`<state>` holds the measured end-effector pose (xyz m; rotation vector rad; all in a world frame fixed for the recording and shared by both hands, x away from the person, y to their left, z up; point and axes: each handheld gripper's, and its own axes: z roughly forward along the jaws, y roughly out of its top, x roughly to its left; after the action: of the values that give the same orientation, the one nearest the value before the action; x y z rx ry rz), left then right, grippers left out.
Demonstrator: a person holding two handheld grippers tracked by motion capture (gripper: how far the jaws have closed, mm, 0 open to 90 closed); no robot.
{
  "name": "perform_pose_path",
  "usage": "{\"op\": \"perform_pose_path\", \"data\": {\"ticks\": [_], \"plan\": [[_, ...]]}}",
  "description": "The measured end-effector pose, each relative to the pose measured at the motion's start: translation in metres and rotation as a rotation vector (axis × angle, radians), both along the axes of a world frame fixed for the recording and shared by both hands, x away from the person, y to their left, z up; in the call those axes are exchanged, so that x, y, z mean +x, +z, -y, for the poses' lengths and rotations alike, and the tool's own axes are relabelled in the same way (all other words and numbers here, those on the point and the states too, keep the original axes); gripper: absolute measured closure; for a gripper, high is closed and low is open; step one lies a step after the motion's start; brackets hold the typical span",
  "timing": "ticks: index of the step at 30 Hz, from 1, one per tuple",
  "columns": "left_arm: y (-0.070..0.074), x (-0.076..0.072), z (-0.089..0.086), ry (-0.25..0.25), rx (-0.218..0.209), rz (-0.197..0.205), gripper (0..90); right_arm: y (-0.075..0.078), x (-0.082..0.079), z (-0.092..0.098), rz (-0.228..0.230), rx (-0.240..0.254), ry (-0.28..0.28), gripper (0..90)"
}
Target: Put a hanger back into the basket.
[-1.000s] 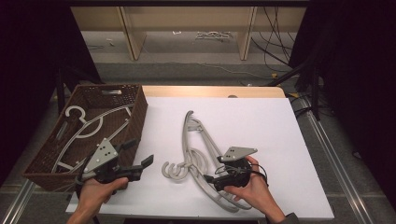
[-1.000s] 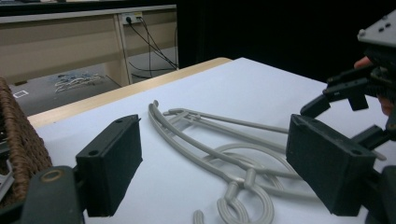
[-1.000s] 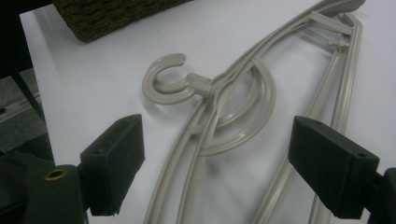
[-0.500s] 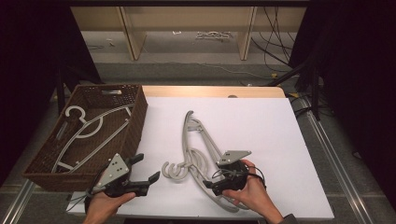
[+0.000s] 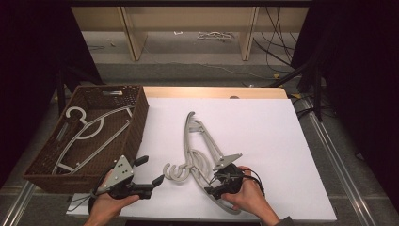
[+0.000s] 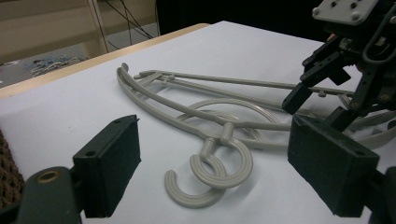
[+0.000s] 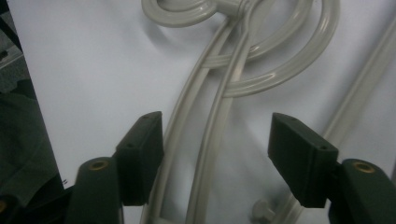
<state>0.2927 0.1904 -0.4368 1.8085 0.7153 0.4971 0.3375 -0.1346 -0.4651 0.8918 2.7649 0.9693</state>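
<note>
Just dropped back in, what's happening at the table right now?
A person works two hand-held grippers over grey hangers stacked on the white table. The right gripper straddles the stacked hanger arms; its jaws have just been closing but the pads don't press yet. The left gripper is open, aimed at the hooks. Another hanger lies in the basket.

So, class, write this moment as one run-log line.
right claw: closing around grey hanger arms, pads not touching | left claw: open, facing hanger hooks | wicker basket: holds one hanger
</note>
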Motion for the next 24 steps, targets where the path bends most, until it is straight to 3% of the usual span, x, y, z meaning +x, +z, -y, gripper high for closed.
{"op": "perform_pose_path", "data": {"ticks": [3,8,15,24], "plan": [[-0.001,0.000,0.000,-0.004,0.005,-0.003,17.2,-0.002,0.003,-0.003,-0.014,-0.007,0.013,42.9],[-0.002,0.000,0.000,-0.002,0.006,-0.011,17.4,-0.003,0.008,-0.008,-0.059,0.023,0.003,53.7],[-0.003,0.000,0.002,-0.003,0.000,-0.020,17.6,-0.005,0.013,-0.011,-0.090,0.013,-0.002,60.0],[-0.004,0.003,0.002,-0.013,0.007,-0.016,17.9,-0.007,0.019,-0.019,-0.078,-0.065,-0.004,66.6]]}}
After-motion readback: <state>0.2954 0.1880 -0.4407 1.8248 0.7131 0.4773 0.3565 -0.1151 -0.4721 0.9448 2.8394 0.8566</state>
